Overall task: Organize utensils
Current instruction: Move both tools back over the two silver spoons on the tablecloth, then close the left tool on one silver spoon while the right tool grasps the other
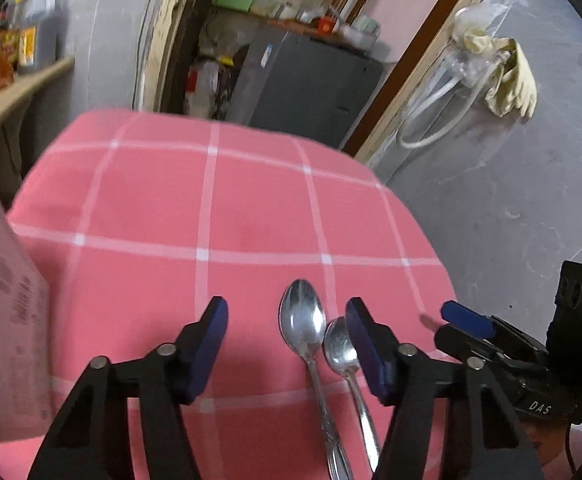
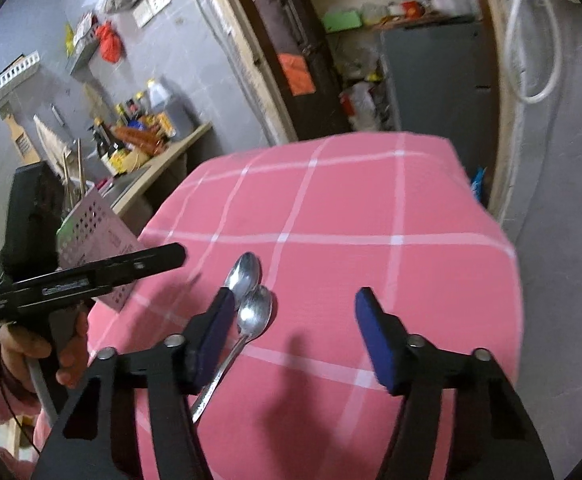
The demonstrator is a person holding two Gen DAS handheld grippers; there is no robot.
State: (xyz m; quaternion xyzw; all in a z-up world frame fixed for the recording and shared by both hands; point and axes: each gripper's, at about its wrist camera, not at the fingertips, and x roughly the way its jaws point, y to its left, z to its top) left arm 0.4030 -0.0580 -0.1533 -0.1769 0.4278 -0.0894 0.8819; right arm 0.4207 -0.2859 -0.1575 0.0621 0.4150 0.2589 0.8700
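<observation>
Two spoons (image 1: 303, 320) lie touching near the surface's (image 1: 211, 200) near edge; both grippers, left (image 1: 287, 344) and right (image 2: 295, 336), hover empty, fingers apart; better centre one spoon alone before closing.

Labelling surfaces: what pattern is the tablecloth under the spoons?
Pink tablecloth with a white grid check, clearest in the left wrist view.

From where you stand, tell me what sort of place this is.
Most likely a home kitchen or pantry corner. A side counter holds sauce and oil bottles, shelves behind the doorway are stacked with packets, and two spoons lie on the pink checked tablecloth.
</observation>
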